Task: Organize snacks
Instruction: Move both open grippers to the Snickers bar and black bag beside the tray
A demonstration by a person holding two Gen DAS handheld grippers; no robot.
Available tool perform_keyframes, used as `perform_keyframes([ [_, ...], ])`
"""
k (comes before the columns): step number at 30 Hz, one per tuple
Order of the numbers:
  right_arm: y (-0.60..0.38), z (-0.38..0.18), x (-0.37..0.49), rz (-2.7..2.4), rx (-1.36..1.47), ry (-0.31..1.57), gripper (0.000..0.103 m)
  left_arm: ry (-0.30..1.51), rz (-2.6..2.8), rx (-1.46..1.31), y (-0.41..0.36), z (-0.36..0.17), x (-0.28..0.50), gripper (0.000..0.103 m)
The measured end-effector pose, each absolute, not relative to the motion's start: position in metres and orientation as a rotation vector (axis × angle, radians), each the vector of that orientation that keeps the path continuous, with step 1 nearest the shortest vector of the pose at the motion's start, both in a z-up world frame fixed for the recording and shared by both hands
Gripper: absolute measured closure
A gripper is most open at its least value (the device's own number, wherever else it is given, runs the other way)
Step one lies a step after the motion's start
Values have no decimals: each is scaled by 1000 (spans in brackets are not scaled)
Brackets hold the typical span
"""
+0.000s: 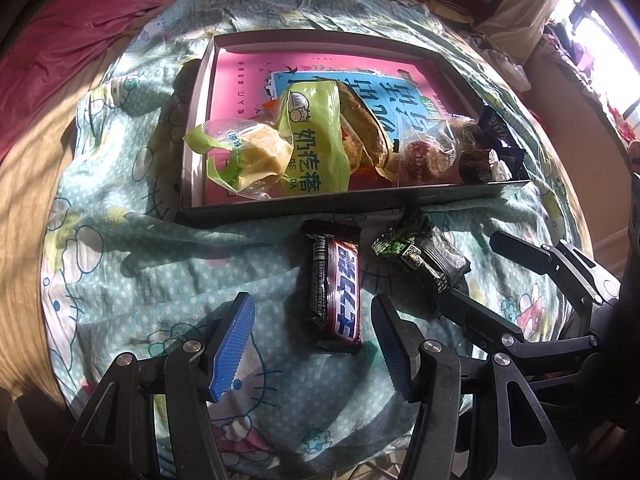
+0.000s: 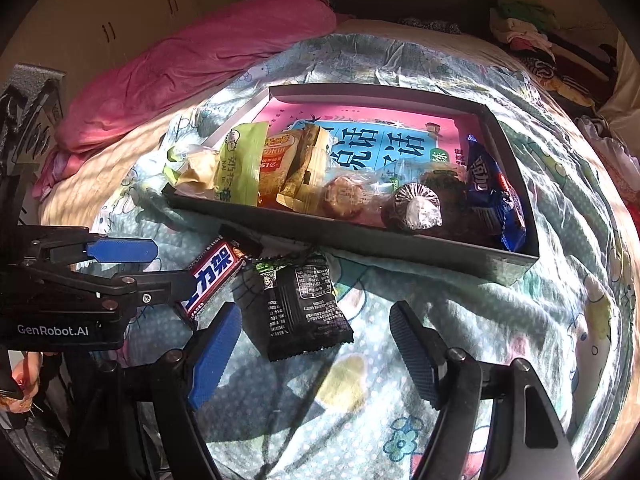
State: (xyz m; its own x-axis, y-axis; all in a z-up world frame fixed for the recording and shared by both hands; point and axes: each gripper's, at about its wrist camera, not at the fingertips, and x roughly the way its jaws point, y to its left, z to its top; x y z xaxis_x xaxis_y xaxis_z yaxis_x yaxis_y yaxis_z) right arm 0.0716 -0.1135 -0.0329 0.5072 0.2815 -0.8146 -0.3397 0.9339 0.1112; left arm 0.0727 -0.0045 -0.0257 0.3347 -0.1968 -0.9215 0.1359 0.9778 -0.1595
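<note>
A Snickers bar (image 1: 335,286) lies on the bedsheet in front of a grey box (image 1: 320,202); it also shows in the right wrist view (image 2: 214,276). A black snack packet (image 1: 420,256) lies beside it, also in the right wrist view (image 2: 302,304). My left gripper (image 1: 314,346) is open, its fingers on either side of the bar's near end. My right gripper (image 2: 316,354) is open just short of the black packet. The box (image 2: 400,246) holds a green packet (image 1: 308,140), a blue packet (image 2: 490,196) and several other wrapped snacks.
The box stands on a cartoon-print sheet (image 2: 460,320) over a bed. A pink blanket (image 2: 192,60) lies behind at the left. Folded clothes (image 2: 532,36) are piled at the far right. A pink and blue book (image 2: 380,140) lines the box bottom.
</note>
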Motion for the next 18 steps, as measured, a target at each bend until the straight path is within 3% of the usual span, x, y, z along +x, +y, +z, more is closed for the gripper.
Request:
perform_keyframes([
  [18,-108,-52,80,359,-135,996,27,1258,-211,-41,-12,-50,84,41],
])
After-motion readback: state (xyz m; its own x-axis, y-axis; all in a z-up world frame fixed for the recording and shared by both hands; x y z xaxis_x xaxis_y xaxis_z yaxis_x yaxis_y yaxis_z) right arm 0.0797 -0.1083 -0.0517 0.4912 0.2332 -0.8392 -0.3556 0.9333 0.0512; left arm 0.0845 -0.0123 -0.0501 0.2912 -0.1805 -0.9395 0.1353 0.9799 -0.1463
